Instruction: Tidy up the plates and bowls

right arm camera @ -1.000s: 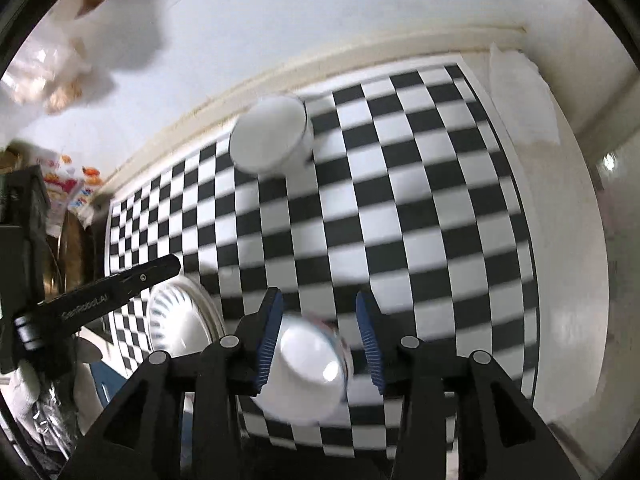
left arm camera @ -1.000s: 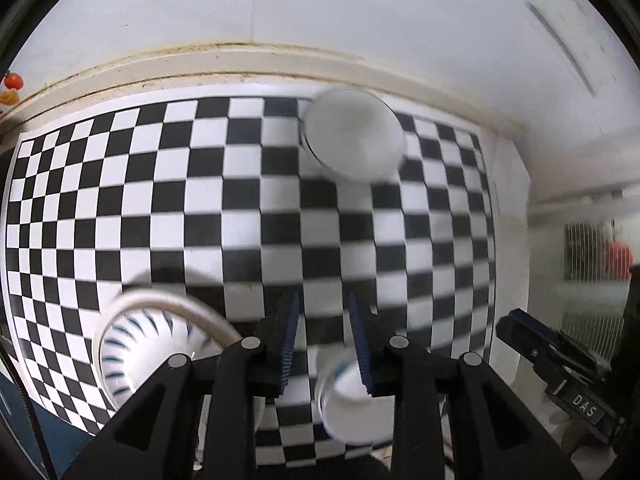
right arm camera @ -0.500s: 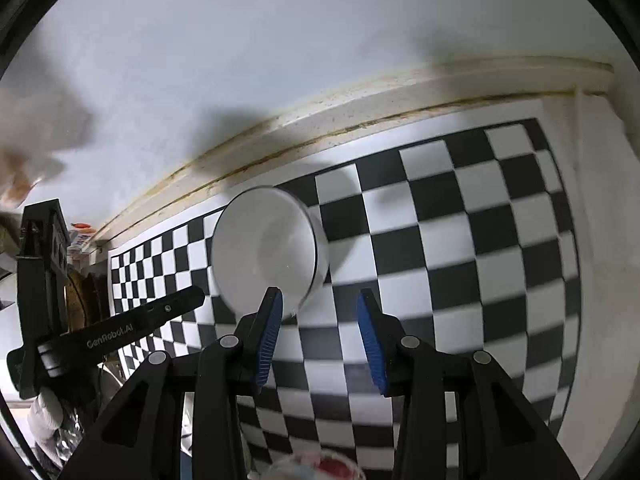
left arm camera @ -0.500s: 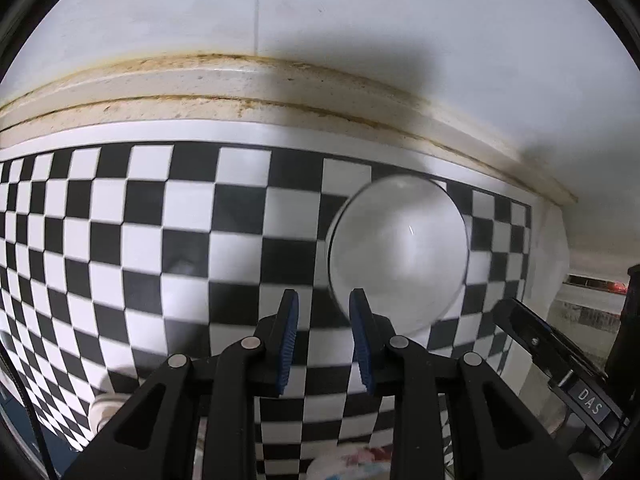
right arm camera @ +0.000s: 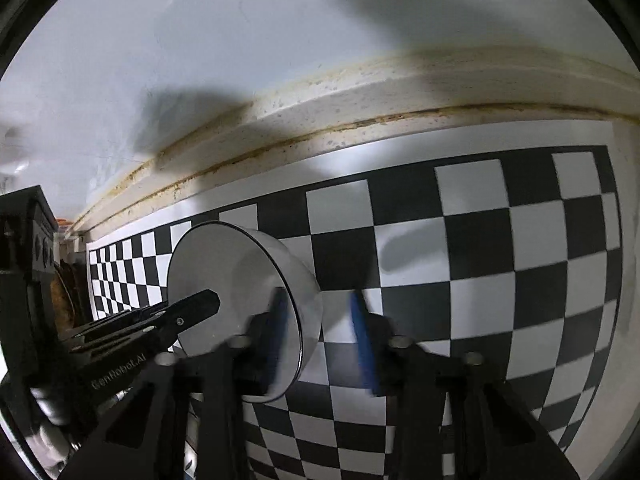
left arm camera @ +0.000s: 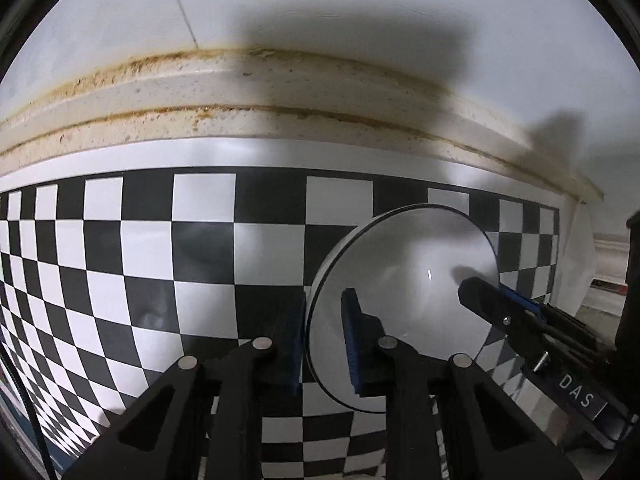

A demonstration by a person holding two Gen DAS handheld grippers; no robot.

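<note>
We see one white bowl (left arm camera: 420, 280) standing upright on the black-and-white checked mat (left arm camera: 152, 248), near the back edge of the mat and close to its right end. Behind the mat runs a pale ledge (left arm camera: 280, 80) with brown stains along its seams, and above it is a plain white wall (left arm camera: 320, 8) with dark shadows on it.

The left gripper (left arm camera: 324, 298) points steeply down at the left side of the bowl. One of its fingers (left arm camera: 354, 320) is inside the bowl and the other is outside, over the mat, so the rim runs between the two blue pads. The jaws are clenched on this rim.

From the right wrist camera the same bowl (right arm camera: 216, 264) appears at the left of the picture, on the mat (right arm camera: 480, 240). The right gripper (right arm camera: 318, 298) stands over the right side of the bowl. Its left finger is inside, and its right finger (right arm camera: 362, 332) is outside. The jaws are closing with the wall of the bowl between them. We see a strip of mat between the outer pad and the wall, so the pads are not pressing yet (this part of the picture is blurred, so we cannot be fully sure about the inner pad).

Each gripper also shows in the other camera, with its black tip over the inside of the bowl. The bowl looks empty.
</note>
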